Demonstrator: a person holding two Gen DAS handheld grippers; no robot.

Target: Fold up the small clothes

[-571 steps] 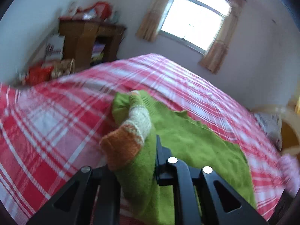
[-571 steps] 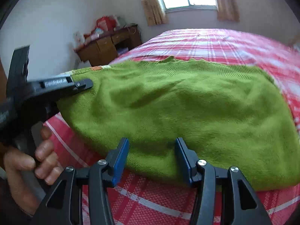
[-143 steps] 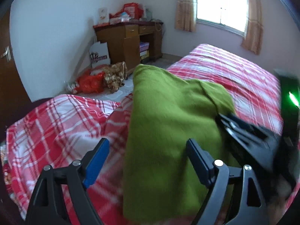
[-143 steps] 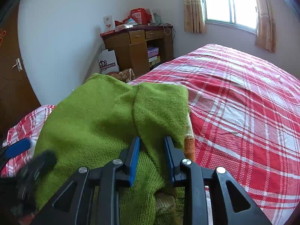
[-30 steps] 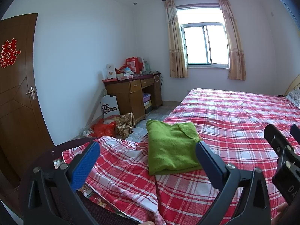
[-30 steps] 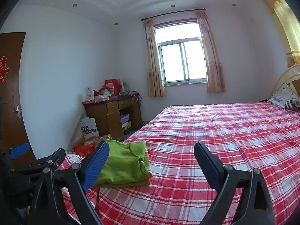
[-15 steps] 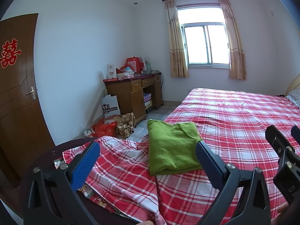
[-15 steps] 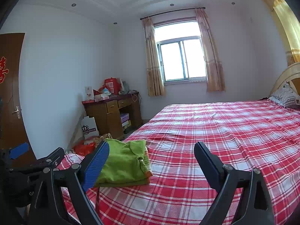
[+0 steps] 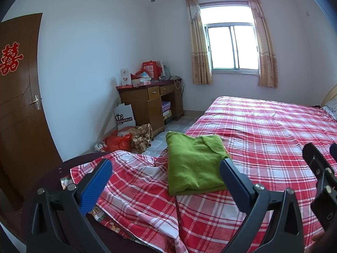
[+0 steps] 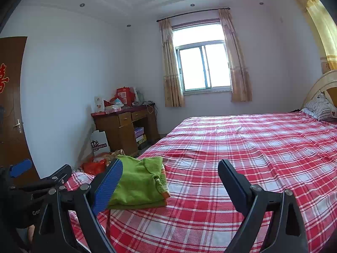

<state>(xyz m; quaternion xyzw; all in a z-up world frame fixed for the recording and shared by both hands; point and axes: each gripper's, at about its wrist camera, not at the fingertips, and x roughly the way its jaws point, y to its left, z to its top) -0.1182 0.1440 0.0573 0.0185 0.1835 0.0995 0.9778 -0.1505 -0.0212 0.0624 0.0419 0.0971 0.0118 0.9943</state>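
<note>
A green knit sweater point(image 9: 193, 160) lies folded in a neat rectangle near the left corner of the red plaid bed point(image 9: 263, 130). In the right wrist view the same sweater point(image 10: 139, 183) shows an orange cuff at its right edge. My left gripper point(image 9: 166, 181) stands wide open, held back from the bed, with nothing between its fingers. My right gripper point(image 10: 170, 181) is also wide open and empty, well short of the sweater. The right gripper's black frame point(image 9: 320, 179) shows at the right edge of the left wrist view.
A wooden desk point(image 9: 149, 103) piled with boxes stands by the far wall under the curtained window point(image 9: 231, 48). Bags point(image 9: 128, 139) lie on the floor beside the bed. A brown door point(image 9: 19, 105) is at the left. Pillows point(image 10: 320, 107) rest at the headboard.
Over the last second almost nothing has moved; both open grippers hold still back from the bed. Earlier they were handling the sweater, which now lies folded and released.
</note>
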